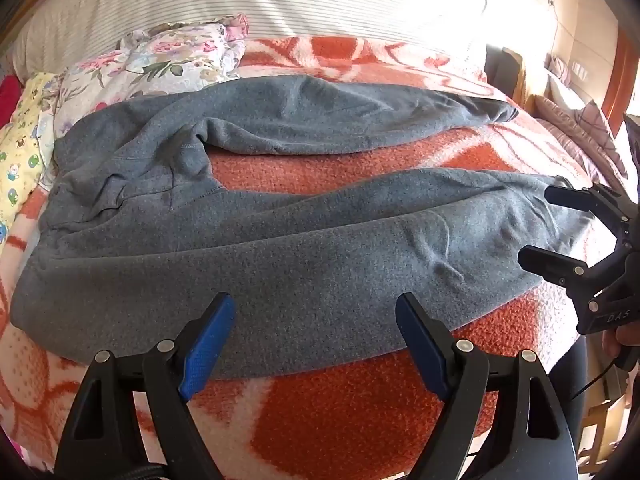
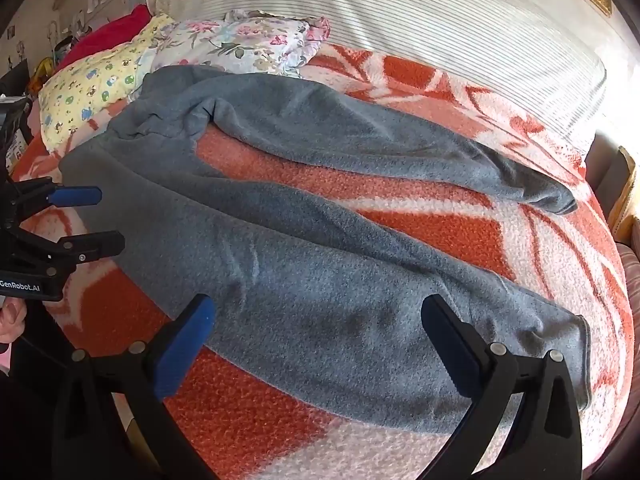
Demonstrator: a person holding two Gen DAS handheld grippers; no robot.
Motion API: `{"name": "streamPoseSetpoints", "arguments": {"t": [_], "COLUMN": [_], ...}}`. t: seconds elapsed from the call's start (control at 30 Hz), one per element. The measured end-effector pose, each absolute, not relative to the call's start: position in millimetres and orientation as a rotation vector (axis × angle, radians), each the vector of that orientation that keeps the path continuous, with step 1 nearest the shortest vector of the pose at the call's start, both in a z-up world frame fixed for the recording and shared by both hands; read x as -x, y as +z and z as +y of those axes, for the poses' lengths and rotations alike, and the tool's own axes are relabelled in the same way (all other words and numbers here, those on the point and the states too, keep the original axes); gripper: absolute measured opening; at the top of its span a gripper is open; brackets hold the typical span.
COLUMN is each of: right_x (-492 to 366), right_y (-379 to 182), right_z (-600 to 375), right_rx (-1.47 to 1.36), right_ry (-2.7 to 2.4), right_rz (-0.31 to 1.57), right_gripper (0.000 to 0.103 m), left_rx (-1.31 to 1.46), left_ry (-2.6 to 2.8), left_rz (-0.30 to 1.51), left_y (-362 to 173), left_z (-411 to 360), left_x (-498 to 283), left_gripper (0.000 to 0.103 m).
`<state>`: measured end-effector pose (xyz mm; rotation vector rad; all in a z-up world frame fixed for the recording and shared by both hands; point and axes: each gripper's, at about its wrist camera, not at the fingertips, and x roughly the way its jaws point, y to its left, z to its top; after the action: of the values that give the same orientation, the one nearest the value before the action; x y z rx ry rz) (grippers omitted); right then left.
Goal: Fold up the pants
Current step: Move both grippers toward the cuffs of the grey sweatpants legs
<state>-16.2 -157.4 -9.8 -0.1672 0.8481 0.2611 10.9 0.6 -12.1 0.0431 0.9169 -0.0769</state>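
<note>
Pants laid flat and untouched, both grippers spread above the near leg; the first fold is judged not yet begun.

Nearest, the left gripper [image 1: 316,344] is held with jaws spread wide and nothing between them, just over the near edge of the grey pants [image 1: 280,264], toward the thigh. The right gripper [image 2: 320,344] is likewise spread and empty, poised over the same leg close to the near cuff [image 2: 576,360]. Beyond both sets of fingers the far leg [image 2: 360,144] is seen lying apart, a strip of orange blanket [image 2: 320,188] showing between the legs, with the waist toward the floral pillow [image 1: 160,56]. The next move is judged to call for both grippers to be lowered, closed on the near leg's edge, and carried over onto the far leg.
</note>
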Motion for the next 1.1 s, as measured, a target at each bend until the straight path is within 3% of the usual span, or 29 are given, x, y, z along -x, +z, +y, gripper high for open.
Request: {"name": "streamPoseSetpoints", "arguments": {"t": [0.9,1.1], "right_x": [17,17], "right_y": [-13,-12], "right_z": [-172,-191], "right_rx": [0.097,0.056], "right_ry": [0.254,0.219], "right_rz": [0.841,0.923], "right_gripper": [0.103,0.103], "left_rx": [-0.046,-0.054], "left_ry": [-0.1,-0.114], "left_rz": [0.939,0.94], "left_y": [-14,-13], "left_z": [-4,-8], "left_x": [-23,-31], "left_gripper": [0.083,0.083]}}
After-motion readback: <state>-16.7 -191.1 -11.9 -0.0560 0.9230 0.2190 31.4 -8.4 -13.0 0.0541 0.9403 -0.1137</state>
